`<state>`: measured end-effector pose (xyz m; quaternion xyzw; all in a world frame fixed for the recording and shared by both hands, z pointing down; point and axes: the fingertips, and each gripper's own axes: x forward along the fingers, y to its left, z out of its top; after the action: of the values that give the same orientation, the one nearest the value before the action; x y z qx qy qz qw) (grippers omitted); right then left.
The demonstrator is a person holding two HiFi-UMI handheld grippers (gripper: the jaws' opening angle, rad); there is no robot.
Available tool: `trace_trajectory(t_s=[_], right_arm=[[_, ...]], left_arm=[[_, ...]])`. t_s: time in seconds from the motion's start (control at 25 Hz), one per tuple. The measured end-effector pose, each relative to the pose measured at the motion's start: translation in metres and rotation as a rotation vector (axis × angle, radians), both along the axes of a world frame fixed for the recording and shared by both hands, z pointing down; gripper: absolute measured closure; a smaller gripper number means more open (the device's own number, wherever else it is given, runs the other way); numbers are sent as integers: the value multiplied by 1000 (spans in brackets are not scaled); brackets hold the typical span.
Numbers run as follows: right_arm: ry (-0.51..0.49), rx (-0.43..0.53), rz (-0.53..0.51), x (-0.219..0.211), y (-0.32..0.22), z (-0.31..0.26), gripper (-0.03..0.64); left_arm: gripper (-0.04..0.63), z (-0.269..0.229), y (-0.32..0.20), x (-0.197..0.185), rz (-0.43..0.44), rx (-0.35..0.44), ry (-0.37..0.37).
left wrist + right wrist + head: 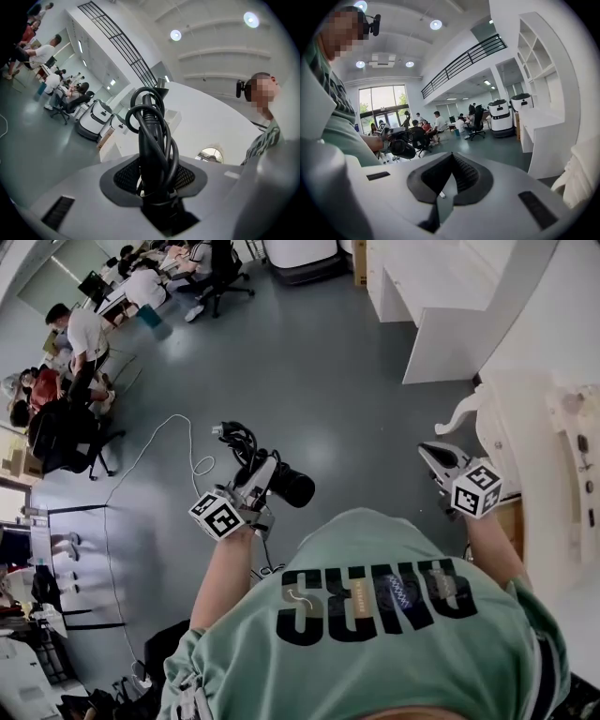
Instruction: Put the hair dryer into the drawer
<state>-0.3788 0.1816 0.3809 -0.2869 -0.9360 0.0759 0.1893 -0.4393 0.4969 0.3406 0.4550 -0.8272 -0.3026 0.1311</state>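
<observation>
A black hair dryer (292, 486) with its cord (238, 441) coiled round the handle hangs over the grey floor at the left of the head view. My left gripper (265, 476) is shut on its handle. In the left gripper view the handle and cord (151, 140) stand upright between the jaws. My right gripper (434, 455) is at the right, close to a white carved dresser (525, 418), with its jaws together and nothing in them. The right gripper view shows its pads (461, 176) meeting in a V, and the hair dryer (401, 147) far off to the left.
White shelving and steps (441, 296) stand behind the dresser. A white cable (178, 442) runs over the grey floor. Several people sit and stand at desks (84, 334) at the far left. The person's green shirt (375, 634) fills the lower part of the view.
</observation>
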Motion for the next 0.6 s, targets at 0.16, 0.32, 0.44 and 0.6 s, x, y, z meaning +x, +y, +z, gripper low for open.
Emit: trace_trajectory(t_s=[0.16, 0.32, 0.44, 0.6], right_arm=[[-3, -7, 125, 27, -33, 2, 624], [-4, -26, 300, 59, -102, 10, 624], [-10, -33, 439, 98, -158, 12, 624], [-14, -43, 639, 167, -228, 16, 624]], left_arm=[[425, -9, -48, -18, 144, -36, -31], [425, -15, -141, -37, 327, -78, -70], [425, -18, -219, -34, 480, -131, -122], [425, -17, -327, -11, 689, -191, -192]])
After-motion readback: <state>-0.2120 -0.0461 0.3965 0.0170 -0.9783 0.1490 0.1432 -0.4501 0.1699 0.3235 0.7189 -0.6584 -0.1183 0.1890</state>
